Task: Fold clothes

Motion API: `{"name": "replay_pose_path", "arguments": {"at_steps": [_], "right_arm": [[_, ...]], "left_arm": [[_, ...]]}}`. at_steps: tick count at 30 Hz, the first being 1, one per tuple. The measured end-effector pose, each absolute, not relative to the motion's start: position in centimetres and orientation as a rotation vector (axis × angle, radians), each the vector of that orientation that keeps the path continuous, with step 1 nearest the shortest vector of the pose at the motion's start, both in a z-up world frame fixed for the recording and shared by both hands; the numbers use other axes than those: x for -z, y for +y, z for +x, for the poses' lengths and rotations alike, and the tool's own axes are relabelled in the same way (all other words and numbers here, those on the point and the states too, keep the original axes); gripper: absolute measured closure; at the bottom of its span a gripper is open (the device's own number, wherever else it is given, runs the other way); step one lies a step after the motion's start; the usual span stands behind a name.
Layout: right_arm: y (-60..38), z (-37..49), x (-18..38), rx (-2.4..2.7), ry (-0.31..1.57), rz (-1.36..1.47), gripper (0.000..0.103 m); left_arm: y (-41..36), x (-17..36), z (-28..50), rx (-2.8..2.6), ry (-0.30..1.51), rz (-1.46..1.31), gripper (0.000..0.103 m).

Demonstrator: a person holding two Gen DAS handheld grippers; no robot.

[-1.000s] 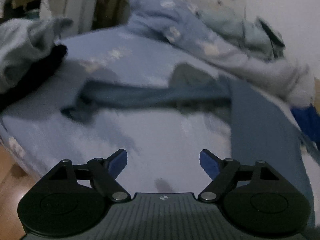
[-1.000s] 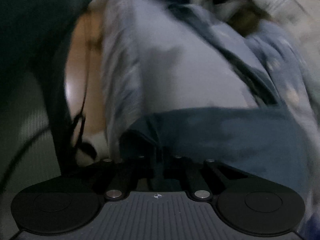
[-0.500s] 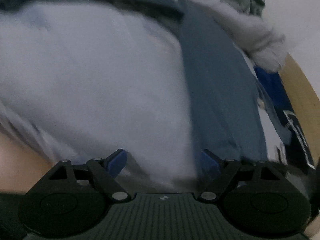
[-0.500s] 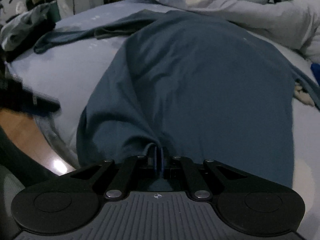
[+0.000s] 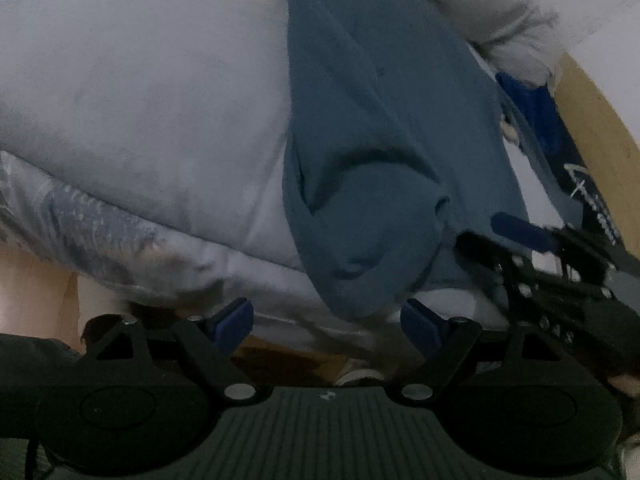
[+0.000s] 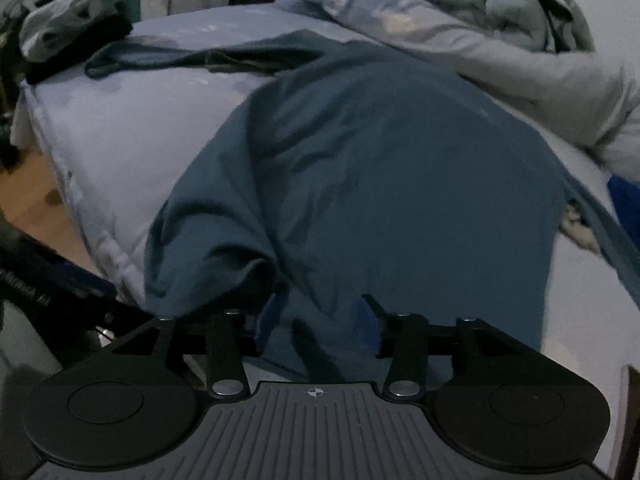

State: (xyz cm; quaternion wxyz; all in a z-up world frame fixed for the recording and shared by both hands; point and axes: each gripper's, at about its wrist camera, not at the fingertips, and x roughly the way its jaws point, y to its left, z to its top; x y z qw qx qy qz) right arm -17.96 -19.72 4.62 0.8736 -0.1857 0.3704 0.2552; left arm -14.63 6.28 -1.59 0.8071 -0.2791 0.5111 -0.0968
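Much of what you see here is dim and soft. Your one blue garment (image 6: 392,184) lies spread on the bed (image 6: 120,136); its near hem droops over the bed's edge, and its far sleeve (image 6: 192,58) runs off toward a dark heap (image 6: 68,32) that you cannot make out. A rumpled duvet (image 6: 500,40) hides the back of the bed. At the right edge a bright blue item (image 6: 626,204) is cut off, and you cannot tell what it is.

Your right claw (image 6: 318,324) is opening: the garment's hem hangs between its two blue pads (image 6: 366,322), partly covering them, and they no longer pinch it. In the left wrist view you see this claw from the side (image 5: 532,240), blurred, at the garment's lower corner.

Your left claw (image 5: 328,322) is released, its two pads (image 5: 234,322) spread wide just below the drooping fold of the garment (image 5: 380,160), with nothing between them. Beneath it is wooden floor (image 5: 288,360).
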Motion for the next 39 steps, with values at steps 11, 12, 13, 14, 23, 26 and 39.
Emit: {"name": "replay_pose_path", "arguments": {"at_steps": [11, 12, 13, 14, 23, 26, 39], "right_arm": [[-20.2, -17.9, -5.0, -0.509, 0.766, -0.358, 0.051], [-20.2, -17.8, -5.0, -0.507, 0.767, -0.359, 0.051], [-20.2, -17.8, -5.0, -0.505, 0.767, -0.359, 0.05], [-20.2, -17.8, -5.0, -0.503, 0.767, -0.36, 0.05], [-20.4, -18.1, -5.7, -0.493, 0.765, -0.372, 0.045], [-20.5, -18.3, -6.0, -0.507, 0.763, -0.388, 0.045], [-16.9, -20.7, -5.5, -0.73, 0.763, -0.562, 0.043]], "left_arm": [[7.1, 3.4, -14.2, 0.179, 1.09, -0.642, 0.046], [7.1, 3.4, -14.3, 0.177, 1.093, -0.64, 0.048], [7.1, 3.4, -14.3, 0.177, 1.097, -0.633, 0.054], [7.1, 3.4, -14.4, 0.178, 1.102, -0.628, 0.057], [8.9, 0.8, -16.1, 0.188, 1.059, -0.707, 0.093], [10.4, -0.5, -16.2, 0.173, 1.017, -0.756, 0.093], [17.9, -7.2, -16.2, 0.124, 0.854, -0.738, 0.094]]}}
